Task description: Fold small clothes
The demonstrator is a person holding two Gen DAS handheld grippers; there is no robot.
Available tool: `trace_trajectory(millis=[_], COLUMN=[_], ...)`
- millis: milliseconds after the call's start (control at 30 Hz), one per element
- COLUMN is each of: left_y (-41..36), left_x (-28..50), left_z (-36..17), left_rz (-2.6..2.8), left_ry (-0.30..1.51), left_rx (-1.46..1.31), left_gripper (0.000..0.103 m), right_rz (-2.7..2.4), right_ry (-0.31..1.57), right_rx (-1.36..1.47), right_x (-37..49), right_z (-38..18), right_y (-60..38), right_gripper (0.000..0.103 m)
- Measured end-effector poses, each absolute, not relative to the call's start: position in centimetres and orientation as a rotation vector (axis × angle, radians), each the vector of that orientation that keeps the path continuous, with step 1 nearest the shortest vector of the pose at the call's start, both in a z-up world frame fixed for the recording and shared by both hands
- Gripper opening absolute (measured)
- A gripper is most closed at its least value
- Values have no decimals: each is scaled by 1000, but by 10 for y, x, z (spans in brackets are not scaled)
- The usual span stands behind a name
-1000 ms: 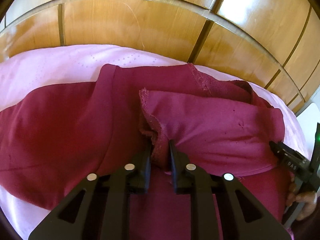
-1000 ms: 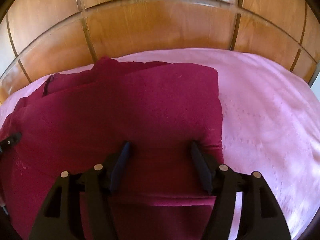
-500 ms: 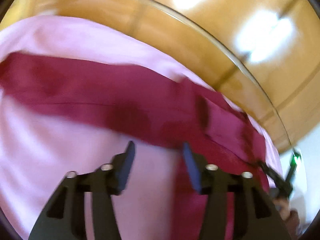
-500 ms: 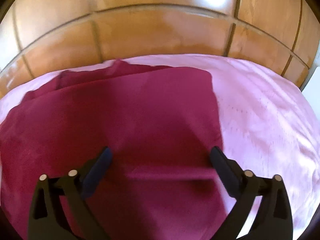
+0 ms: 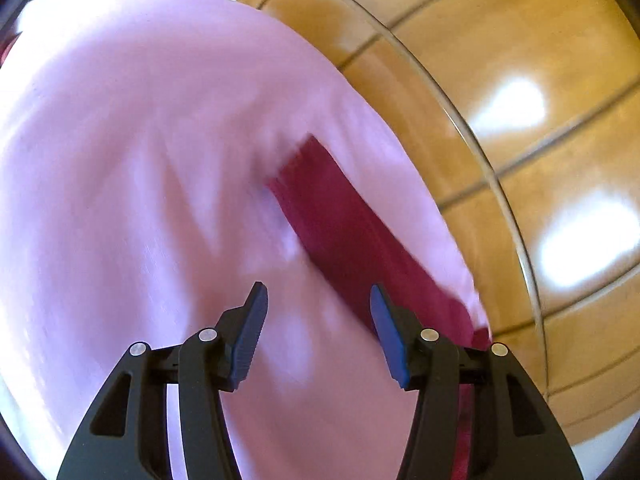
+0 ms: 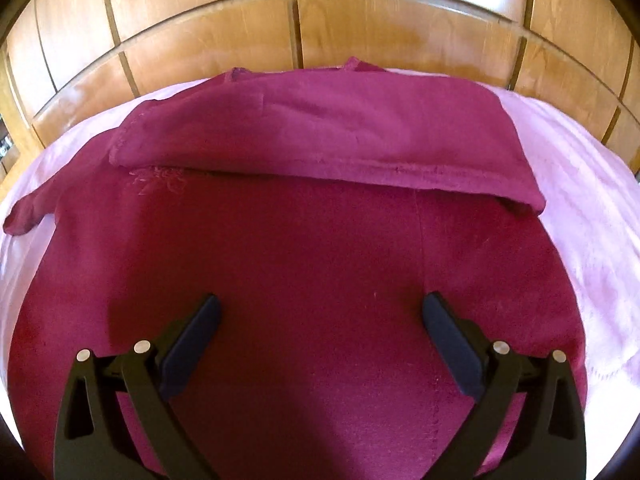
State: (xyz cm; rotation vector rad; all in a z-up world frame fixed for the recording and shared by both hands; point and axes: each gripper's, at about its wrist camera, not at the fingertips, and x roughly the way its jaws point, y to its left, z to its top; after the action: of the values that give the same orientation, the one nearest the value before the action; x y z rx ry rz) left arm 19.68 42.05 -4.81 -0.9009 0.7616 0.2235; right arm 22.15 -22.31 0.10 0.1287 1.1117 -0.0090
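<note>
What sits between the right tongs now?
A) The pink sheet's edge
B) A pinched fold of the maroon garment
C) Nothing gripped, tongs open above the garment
C: the right tongs stand wide apart over the flat maroon garment, pads pressing nothing.

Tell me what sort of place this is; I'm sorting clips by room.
Probably a bedroom: a dark red garment lies on a pale pink bedsheet against a panelled wooden headboard.
</note>
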Motion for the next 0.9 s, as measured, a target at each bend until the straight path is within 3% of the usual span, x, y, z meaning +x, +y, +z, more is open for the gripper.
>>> trace_trajectory(millis=[333, 367, 400, 467, 700, 900], left_y=[450, 452, 451, 449, 374, 248], left_x=[253, 255, 263, 265, 265, 246], left_z=[-68, -68, -68, -65, -1, 30], left_rz=[308, 317, 312, 317, 33, -257], left_ry=[827, 825, 828, 842, 708, 716], left_rx=[-934, -925, -905, -872, -759, -596], left_gripper=[51, 41, 22, 8, 7, 7], right_rz=[-25, -26, -27, -27, -26, -22], right_ry=[1101, 1100, 1100, 1099, 1096, 1101], right_rx=[92, 90, 89, 89, 93, 104], right_x=[222, 221, 221, 220, 221, 221], right_z=[-3, -3, -3, -3, -4, -3], right_y=[-215, -215, -214, -214, -213, -215], right_gripper=[101, 101, 101, 101, 101, 101])
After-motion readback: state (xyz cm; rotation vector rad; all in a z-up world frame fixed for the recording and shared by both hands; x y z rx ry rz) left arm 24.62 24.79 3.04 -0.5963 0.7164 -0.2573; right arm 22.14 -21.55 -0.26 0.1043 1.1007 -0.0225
